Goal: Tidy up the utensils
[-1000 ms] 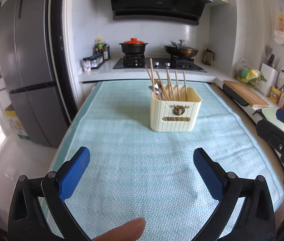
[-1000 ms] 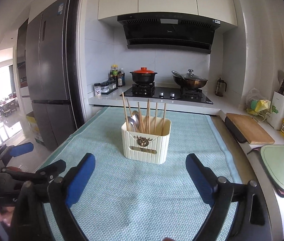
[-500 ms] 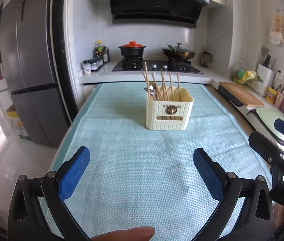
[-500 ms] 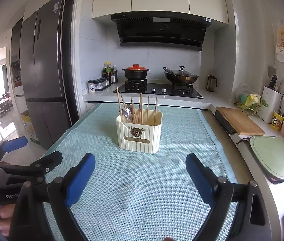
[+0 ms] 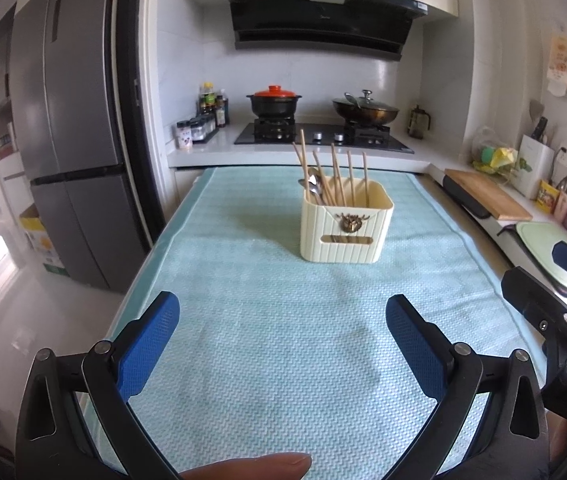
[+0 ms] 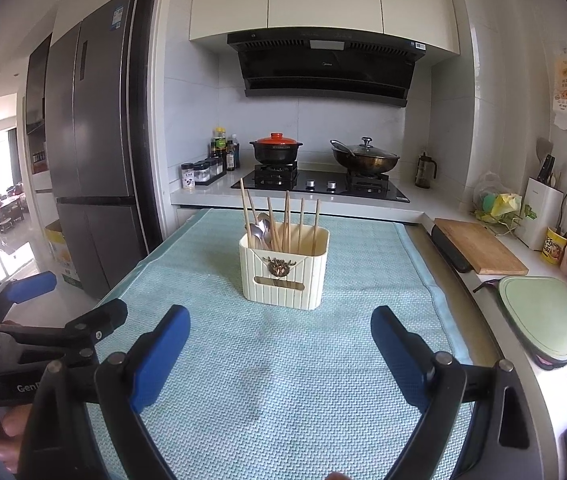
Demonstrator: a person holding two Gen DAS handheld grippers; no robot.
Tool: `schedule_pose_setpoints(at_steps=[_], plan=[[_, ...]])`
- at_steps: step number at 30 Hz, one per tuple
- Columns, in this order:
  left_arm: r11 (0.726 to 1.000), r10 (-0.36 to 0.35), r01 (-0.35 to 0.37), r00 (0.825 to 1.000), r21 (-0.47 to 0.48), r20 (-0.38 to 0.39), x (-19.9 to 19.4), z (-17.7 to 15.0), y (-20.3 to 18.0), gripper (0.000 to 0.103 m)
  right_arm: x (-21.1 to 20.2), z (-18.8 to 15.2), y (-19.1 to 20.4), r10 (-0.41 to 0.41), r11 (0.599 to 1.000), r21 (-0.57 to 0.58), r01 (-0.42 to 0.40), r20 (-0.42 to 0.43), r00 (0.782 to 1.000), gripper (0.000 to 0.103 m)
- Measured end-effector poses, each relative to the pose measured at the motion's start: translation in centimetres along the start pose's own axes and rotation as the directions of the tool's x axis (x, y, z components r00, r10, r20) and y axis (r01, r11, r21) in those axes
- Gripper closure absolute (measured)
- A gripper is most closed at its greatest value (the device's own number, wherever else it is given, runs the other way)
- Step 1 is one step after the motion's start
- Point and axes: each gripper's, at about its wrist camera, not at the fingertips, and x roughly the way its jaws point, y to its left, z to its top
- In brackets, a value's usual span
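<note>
- The cream ribbed utensil holder stands upright on the teal cloth that covers the surface, toward its far half and well apart from both tools
- Wooden chopsticks stand in it, leaning at different angles, with a few metal spoons bunched at its left side; no loose utensil shows on the cloth
- The left tool hangs above the near part of the cloth with its blue pads spread wide and nothing between them
- The right tool is likewise wide open and empty, pointed at the holder from the near side
- Judging by how things lie, the utensils are already gathered in the holder; whether sorting remains I cannot tell
- The chopsticks look light, stiff and thin, so they would roll or pivot in a loose grip; best pinched along the exposed upper shaft, one or two at a time
- The spoons are smooth metal, likely slippery and heavier at the bowl; take them by the handle, close to the bowl
- The holder seems light plastic and could tip or slide on the cloth if a utensil drags against its rim
</note>
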Motion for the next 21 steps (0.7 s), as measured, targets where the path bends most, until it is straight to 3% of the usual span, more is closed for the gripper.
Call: schedule_pose_setpoints(at_steps=[21], plan=[[1.0, 0.008, -0.008, 1.0, 0.014, -0.013, 0.17, 0.21, -0.34, 0.0, -0.27, -0.15, -0.03, 0.0, 1.0, -0.001, 0.0, 0.003, 1.0, 0.01]])
